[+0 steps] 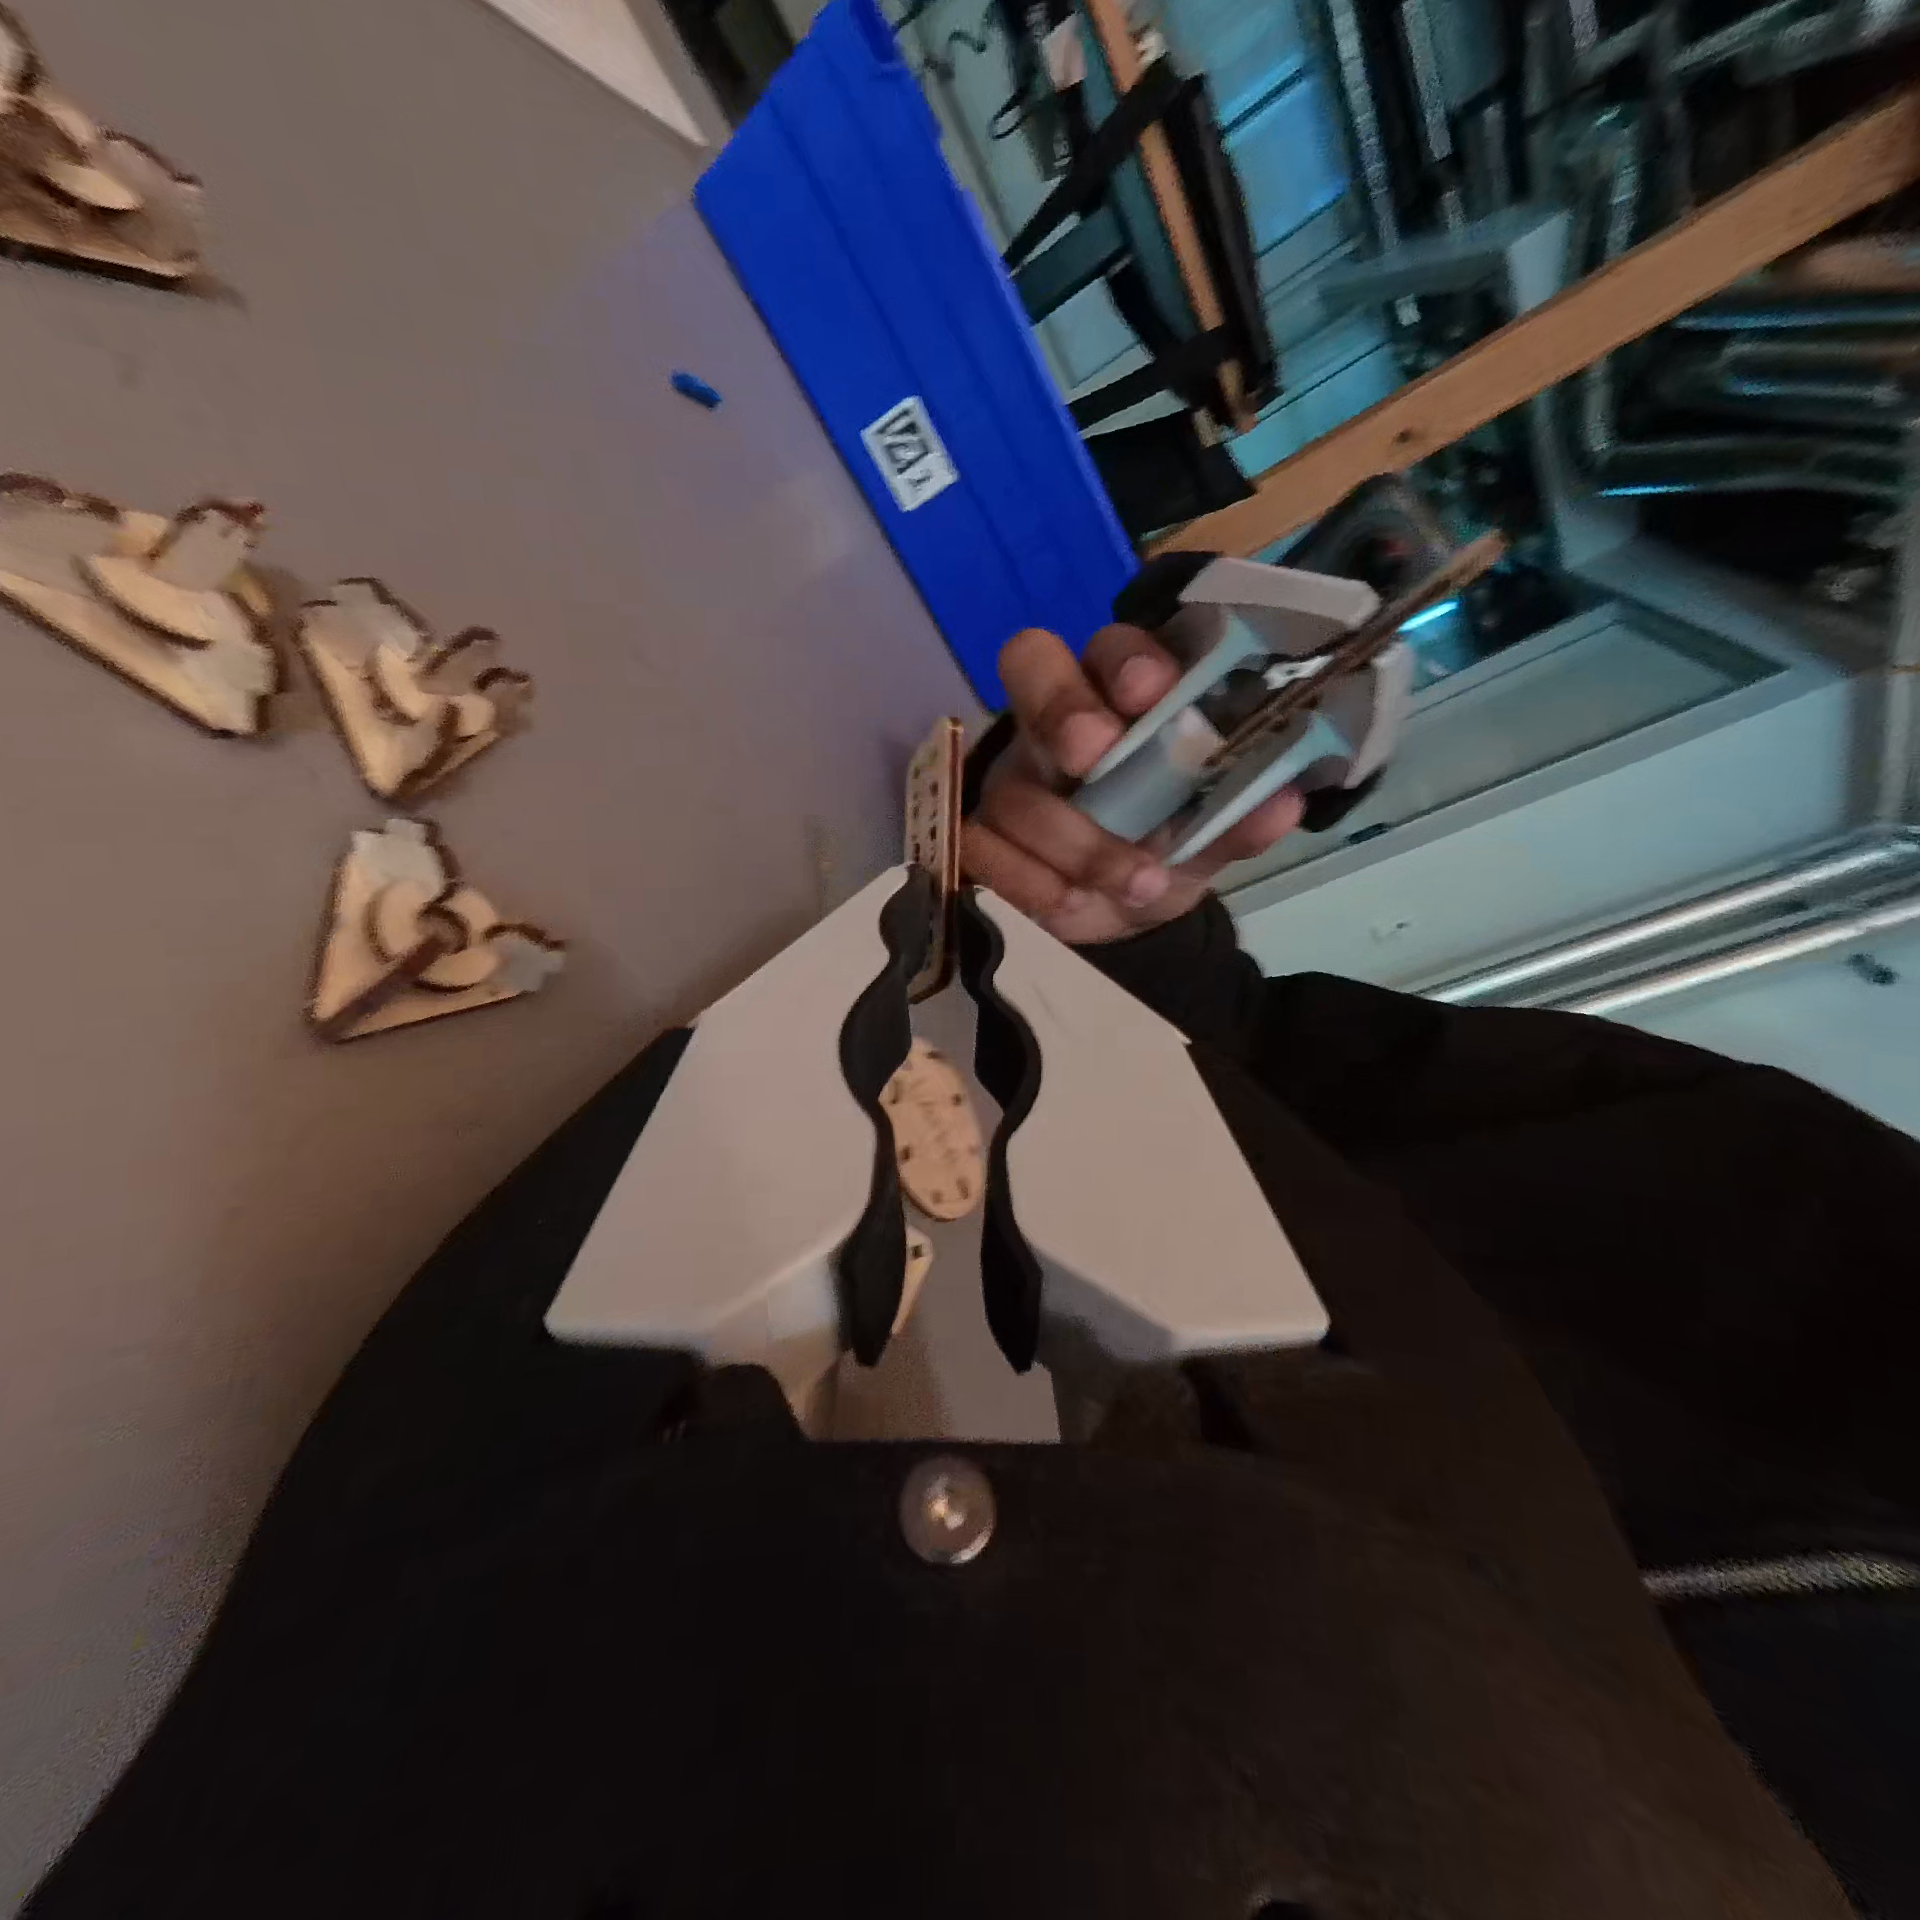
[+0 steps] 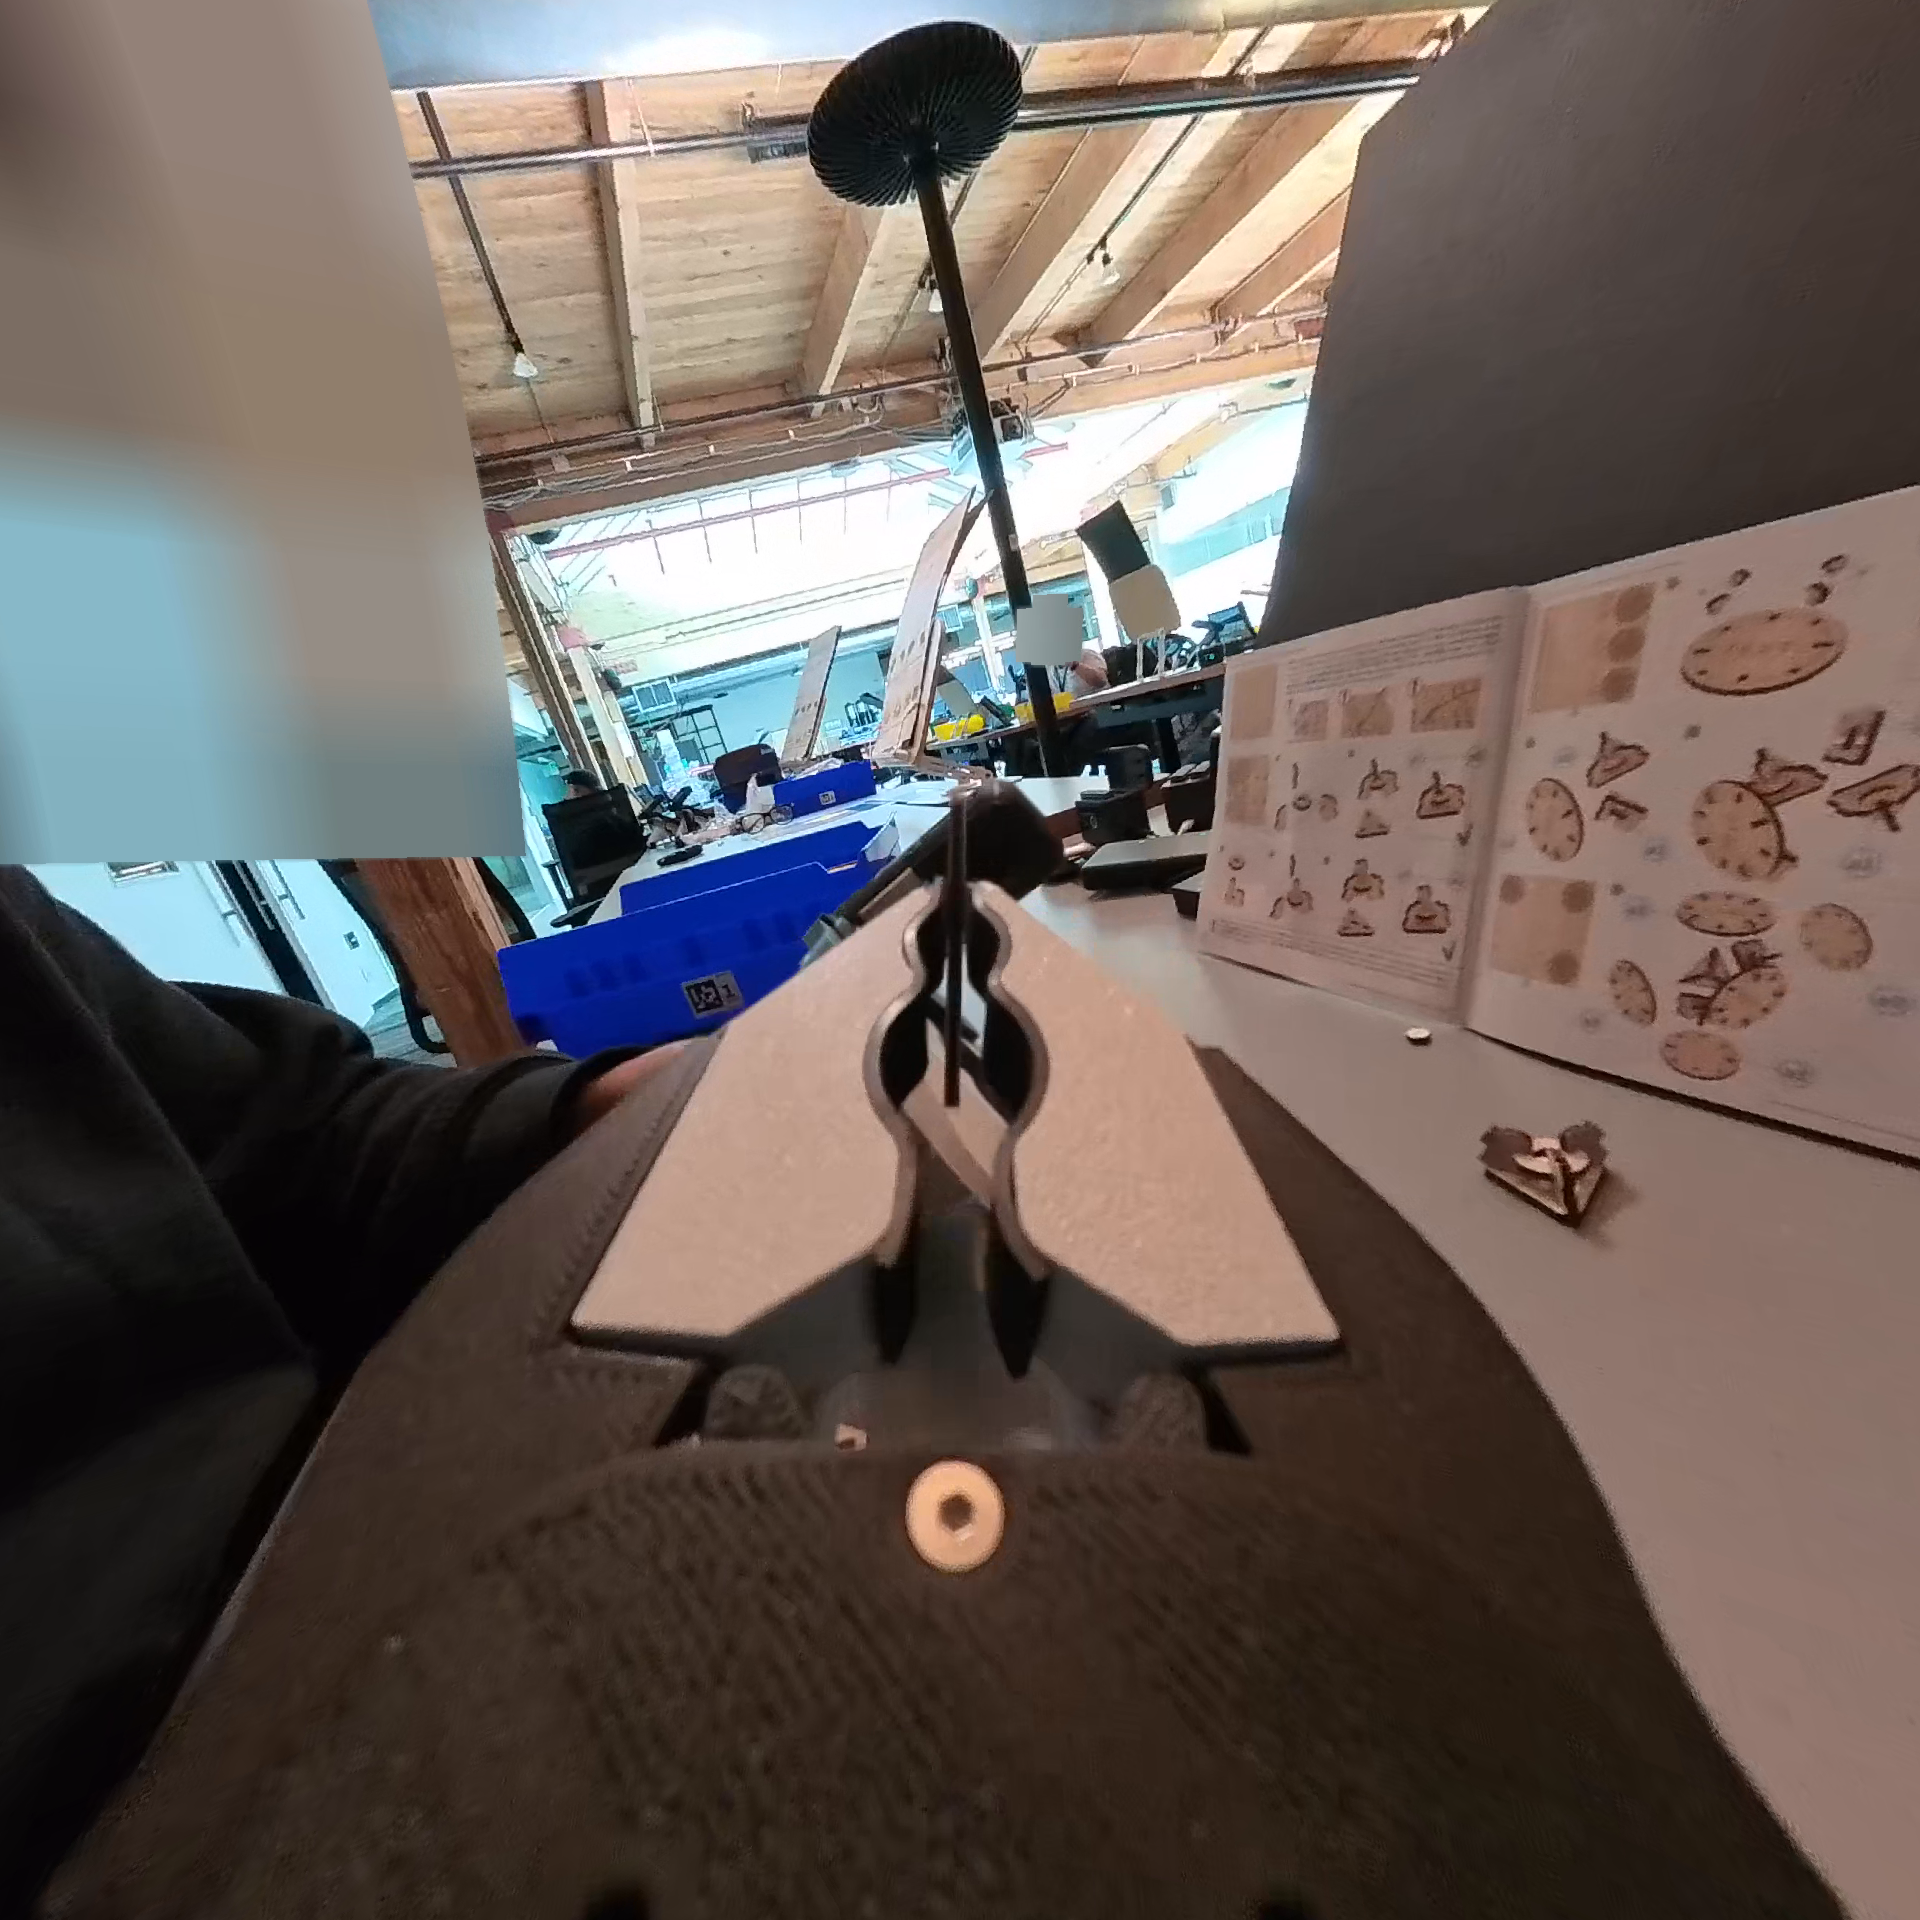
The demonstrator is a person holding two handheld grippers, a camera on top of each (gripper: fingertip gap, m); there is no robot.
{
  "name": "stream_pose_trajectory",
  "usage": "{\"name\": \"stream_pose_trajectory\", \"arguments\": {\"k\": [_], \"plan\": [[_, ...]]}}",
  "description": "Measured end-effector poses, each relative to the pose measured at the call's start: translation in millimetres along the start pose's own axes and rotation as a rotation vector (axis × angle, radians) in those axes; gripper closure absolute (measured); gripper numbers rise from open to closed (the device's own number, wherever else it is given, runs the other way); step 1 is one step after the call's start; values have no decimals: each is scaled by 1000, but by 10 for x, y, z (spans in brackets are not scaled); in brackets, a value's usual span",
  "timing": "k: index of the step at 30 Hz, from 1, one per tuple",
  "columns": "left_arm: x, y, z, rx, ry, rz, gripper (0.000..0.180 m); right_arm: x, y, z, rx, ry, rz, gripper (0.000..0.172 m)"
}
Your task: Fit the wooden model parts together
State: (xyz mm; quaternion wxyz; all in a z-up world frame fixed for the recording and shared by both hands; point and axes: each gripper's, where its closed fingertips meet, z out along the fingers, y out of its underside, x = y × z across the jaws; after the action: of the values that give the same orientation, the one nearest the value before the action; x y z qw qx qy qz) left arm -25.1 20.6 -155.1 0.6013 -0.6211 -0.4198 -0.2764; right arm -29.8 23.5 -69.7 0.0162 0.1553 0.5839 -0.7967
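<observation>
Each gripper pinches a thin, stiff, likely brittle wooden piece edge-on at its fingertips, the left gripper [image 1: 935,894] a perforated strip [image 1: 932,790], the right gripper [image 2: 954,914] a dark sheet [image 2: 952,997].

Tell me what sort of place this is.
Probably a shared workshop or maker space: exposed wooden ceiling beams, long worktables with blue bins, and an open assembly booklet beside laser-cut wooden pieces.
</observation>
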Motion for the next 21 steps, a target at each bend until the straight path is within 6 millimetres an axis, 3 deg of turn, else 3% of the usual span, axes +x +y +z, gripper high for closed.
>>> {"name": "stream_pose_trajectory", "arguments": {"k": [3, 8, 12, 15, 21], "plan": [[-169, 39, -11, -51, -127, 66, 177, -7, 8, 5, -7, 1, -8, 172], [-157, -72, -85, -20, -198, 180, 168, 25, -12, -9, 0, 18, 0, 172], [163, -227, -126, 77, -76, 318, 148, 30, -18, -9, 5, 21, 12, 172], [479, -262, -155, 133, 76, 393, 146, -11, -5, 13, 2, -1, 40, 172], [553, 28, 64, 0, 121, 427, 146, -1, -110, 21, 139, 0, 132, 172]]}}
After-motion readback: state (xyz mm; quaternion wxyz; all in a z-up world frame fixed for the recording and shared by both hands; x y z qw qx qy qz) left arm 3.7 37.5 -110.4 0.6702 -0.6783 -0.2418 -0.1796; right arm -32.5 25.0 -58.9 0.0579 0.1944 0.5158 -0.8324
